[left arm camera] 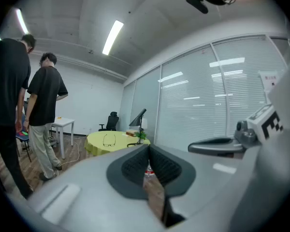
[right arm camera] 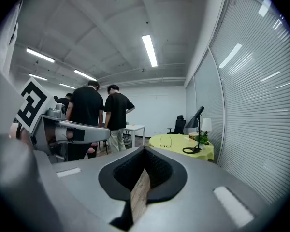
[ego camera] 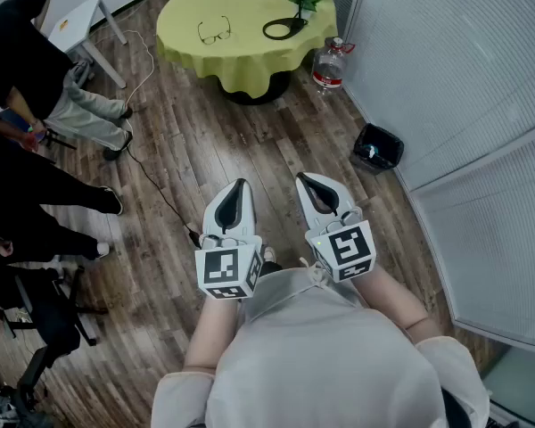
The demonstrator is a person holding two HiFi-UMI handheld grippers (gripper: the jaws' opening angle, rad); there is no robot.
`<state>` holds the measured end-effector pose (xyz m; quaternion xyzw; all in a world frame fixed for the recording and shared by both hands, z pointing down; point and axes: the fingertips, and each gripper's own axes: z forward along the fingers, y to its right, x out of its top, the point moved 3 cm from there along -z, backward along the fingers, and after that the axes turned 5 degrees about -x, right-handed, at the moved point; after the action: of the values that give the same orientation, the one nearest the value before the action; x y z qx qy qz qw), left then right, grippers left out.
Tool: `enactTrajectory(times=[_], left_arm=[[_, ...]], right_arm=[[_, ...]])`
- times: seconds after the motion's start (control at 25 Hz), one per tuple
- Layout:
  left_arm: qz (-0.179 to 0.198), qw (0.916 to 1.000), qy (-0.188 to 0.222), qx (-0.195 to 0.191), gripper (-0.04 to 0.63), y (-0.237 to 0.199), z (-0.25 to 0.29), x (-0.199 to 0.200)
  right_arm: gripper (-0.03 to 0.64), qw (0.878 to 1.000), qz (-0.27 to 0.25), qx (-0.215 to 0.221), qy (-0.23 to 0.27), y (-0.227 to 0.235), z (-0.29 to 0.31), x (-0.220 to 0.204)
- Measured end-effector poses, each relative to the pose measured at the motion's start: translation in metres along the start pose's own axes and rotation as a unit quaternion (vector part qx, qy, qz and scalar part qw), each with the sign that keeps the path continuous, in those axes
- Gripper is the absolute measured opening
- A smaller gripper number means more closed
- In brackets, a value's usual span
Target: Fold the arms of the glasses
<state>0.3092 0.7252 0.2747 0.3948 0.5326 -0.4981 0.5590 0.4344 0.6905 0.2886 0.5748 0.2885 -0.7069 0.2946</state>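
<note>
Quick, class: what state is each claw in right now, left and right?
Left claw: closed, holding nothing.
Right claw: closed, holding nothing.

Left tongs (ego camera: 241, 184), right tongs (ego camera: 301, 177): my pair, both pale grey-white shells tapering to a point, with black ribbed pads (ego camera: 235, 208) inside. Each carries a white cube with black square markers: left cube (ego camera: 227, 272), right cube (ego camera: 346, 249). I'm wearing a pale short-sleeved top (ego camera: 321, 355) with loose sleeves.
</note>
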Motion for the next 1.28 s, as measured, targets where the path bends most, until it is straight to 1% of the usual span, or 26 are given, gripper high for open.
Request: enactTrajectory(times=[0.36,0.6,0.72,0.84,1.04,1.28], left_arm=[[-0.006,0.9999,-0.008,0.005,0.006,-0.017,0.015,-0.003],[-0.010,0.9998,-0.014,0.003,0.006,-0.038,0.022,-0.003],[-0.011,0.9998,-0.015,0.002,0.006,-0.050,0.025,-0.005],[-0.013,0.9997,-0.019,0.001,0.006,-0.073,0.030,-0.005],[-0.025,0.9993,-0.025,0.005,0.006,-0.128,0.036,-0.008],[-0.037,0.9983,-0.042,0.013,0.006,-0.180,0.043,-0.020]], right_arm=[[-0.002,1.000,0.004,0.006,-0.008,0.001,0.023,-0.002],[-0.002,0.999,0.027,-0.011,-0.019,0.000,0.043,-0.002],[-0.002,0.999,0.029,-0.014,-0.028,-0.004,0.055,-0.007],[-0.002,0.999,0.032,-0.016,-0.037,-0.011,0.074,-0.007],[-0.002,0.998,0.041,-0.024,-0.050,-0.033,0.117,-0.007],[-0.002,0.997,0.037,-0.018,-0.067,-0.062,0.162,-0.008]])
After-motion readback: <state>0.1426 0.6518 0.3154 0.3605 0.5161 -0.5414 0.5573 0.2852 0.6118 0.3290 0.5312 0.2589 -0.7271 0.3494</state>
